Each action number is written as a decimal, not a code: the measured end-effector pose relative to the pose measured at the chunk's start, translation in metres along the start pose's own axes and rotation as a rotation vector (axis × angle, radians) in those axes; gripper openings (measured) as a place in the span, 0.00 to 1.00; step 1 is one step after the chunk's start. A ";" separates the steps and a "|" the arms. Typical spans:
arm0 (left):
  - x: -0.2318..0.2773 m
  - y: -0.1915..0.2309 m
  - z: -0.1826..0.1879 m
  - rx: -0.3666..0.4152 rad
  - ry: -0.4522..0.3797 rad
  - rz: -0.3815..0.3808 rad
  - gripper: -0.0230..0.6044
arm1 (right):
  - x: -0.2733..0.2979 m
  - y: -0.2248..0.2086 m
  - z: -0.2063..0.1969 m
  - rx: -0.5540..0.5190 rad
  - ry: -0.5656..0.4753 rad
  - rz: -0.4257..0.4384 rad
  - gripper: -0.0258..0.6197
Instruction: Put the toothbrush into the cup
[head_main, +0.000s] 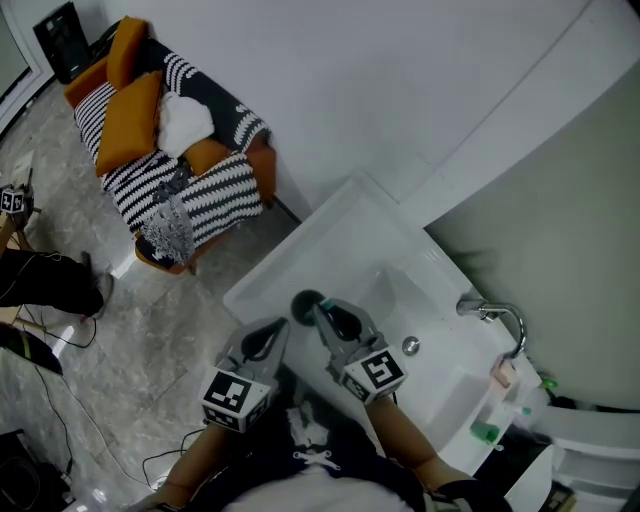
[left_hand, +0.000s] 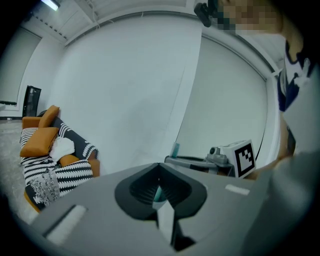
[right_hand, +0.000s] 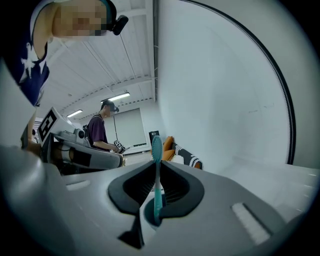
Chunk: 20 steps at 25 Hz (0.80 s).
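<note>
Over the white sink (head_main: 330, 235), my right tongs (head_main: 321, 311) are pinched on the toothbrush (right_hand: 157, 172). It is pale teal and stands upright between the jaws, its wider head end clear above their tips. Its lower end runs down into the gap, where a dark round shape sits behind it; I cannot tell for sure that this is the cup's mouth. From above, the cup (head_main: 305, 301) is a dark round thing on the sink's near left rim. The tips of both tongs are just beside it, the right ones at one side and the left ones at the other. My left tongs (head_main: 284, 324) have their jaws drawn almost together, leaving only a thin slit. A sliver of teal shows in that slit and I cannot make out what it is, nor whether these tongs touch the cup. The tap (head_main: 497, 318) stands well apart at the sink's right end, and the drain (head_main: 410, 346) lies between it and my right tongs.
</note>
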<state>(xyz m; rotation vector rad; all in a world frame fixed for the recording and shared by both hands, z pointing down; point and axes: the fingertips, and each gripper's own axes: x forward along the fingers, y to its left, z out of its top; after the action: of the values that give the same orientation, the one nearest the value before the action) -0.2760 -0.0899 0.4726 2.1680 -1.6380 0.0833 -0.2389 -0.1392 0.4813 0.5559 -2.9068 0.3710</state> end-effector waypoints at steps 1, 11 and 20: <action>0.001 0.000 -0.001 0.000 0.001 0.001 0.04 | -0.001 0.000 -0.004 0.003 0.011 -0.001 0.09; 0.004 0.003 -0.004 0.000 0.011 -0.010 0.04 | 0.001 -0.002 -0.030 0.014 0.082 -0.033 0.09; 0.011 -0.002 -0.002 0.016 0.022 -0.033 0.04 | 0.002 -0.001 -0.054 0.054 0.227 -0.014 0.10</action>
<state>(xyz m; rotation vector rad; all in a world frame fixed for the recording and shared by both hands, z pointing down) -0.2708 -0.0987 0.4771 2.1973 -1.5944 0.1107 -0.2343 -0.1262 0.5334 0.5057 -2.6809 0.4780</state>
